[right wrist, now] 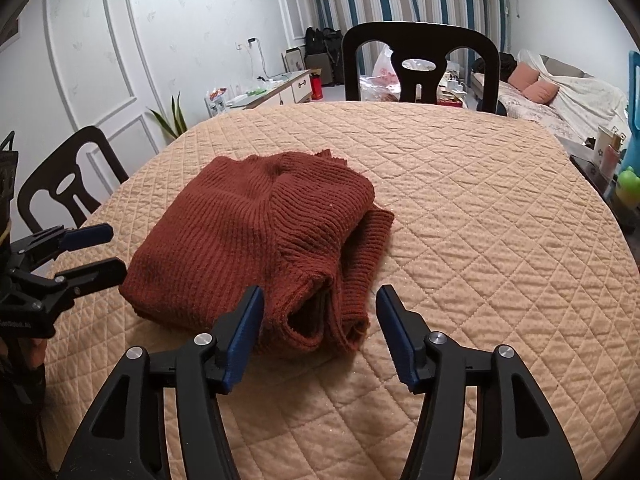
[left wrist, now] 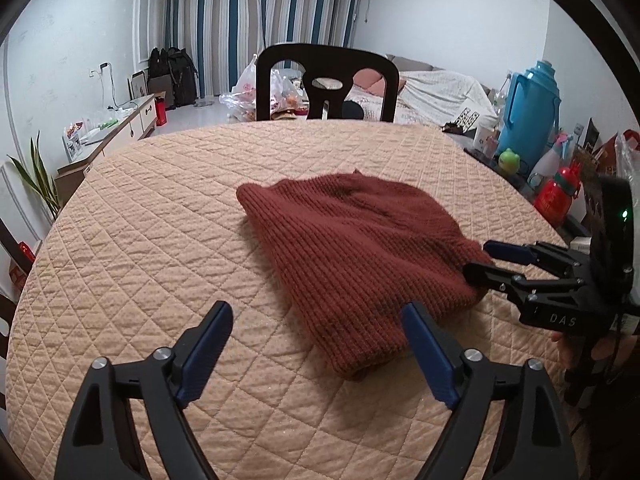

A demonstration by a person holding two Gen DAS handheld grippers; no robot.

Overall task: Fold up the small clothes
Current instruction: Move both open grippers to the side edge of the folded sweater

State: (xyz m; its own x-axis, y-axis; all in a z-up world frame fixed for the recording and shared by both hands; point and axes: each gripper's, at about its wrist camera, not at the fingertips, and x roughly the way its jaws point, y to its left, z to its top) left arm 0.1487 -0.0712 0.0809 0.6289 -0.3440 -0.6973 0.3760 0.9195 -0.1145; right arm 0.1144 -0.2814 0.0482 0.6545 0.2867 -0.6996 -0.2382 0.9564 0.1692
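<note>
A rust-red ribbed knit garment lies folded into a compact bundle on the quilted peach table cover. In the right wrist view the garment shows stacked layers with open folds facing my right gripper. My left gripper is open and empty, just short of the bundle's near corner. My right gripper is open and empty, its fingers on either side of the bundle's near folded end. Each gripper shows in the other's view, the right gripper at the bundle's right edge and the left gripper at its left edge.
A black chair stands at the table's far side, another chair at the left. A blue thermos jug, a red bottle, cups and bags crowd the table's right edge. A sofa and striped curtains are behind.
</note>
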